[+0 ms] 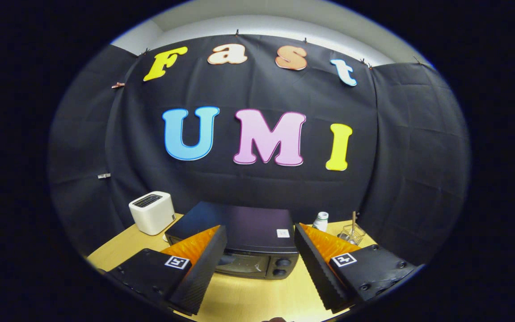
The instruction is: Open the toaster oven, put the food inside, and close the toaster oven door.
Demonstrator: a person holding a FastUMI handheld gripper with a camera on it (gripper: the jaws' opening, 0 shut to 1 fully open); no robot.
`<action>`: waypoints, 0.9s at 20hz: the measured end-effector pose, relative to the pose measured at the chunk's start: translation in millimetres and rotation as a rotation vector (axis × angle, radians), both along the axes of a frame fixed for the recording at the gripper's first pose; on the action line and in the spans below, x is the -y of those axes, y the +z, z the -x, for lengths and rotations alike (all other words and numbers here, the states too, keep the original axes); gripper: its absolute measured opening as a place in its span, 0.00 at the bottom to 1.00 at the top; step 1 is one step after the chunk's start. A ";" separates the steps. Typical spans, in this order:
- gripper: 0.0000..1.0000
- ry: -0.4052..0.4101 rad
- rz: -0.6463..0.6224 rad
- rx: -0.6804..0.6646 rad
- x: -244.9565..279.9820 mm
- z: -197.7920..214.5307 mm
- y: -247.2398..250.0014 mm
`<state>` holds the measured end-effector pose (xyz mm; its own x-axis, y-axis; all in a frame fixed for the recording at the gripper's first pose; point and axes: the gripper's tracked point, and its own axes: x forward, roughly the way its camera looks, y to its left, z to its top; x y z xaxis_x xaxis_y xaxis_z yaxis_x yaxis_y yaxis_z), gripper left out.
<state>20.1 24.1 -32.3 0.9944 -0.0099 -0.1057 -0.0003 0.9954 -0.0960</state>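
A black toaster oven (244,232) stands on the wooden table (248,295), just ahead of my fingers. Its glass door (242,264) is closed, and two round knobs (280,266) sit at the door's right side. My gripper (257,237) hovers above the table in front of the oven, open, with nothing between its fingers. The oven's front shows in the wide gap between the two fingers. I see no food from here.
A white pop-up toaster (152,212) stands to the left of the oven, near the back wall. To the oven's right are a small white bottle (321,220) and a clear glass holder with a stick in it (352,231). Black cloth walls close the booth behind.
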 end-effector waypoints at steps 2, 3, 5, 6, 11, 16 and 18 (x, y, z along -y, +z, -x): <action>0.99 -0.023 0.009 0.033 19.4 14.7 14.6; 0.99 -0.037 0.010 0.045 29.6 23.8 21.1; 0.99 -0.062 -0.002 0.080 45.2 42.7 35.6; 0.99 -0.075 -0.014 0.092 52.3 52.5 39.1; 0.99 -0.124 -0.019 0.106 80.6 92.7 39.8; 0.99 -0.152 -0.012 0.110 98.9 100.6 47.6; 0.99 -0.156 -0.018 0.126 102.1 100.9 55.5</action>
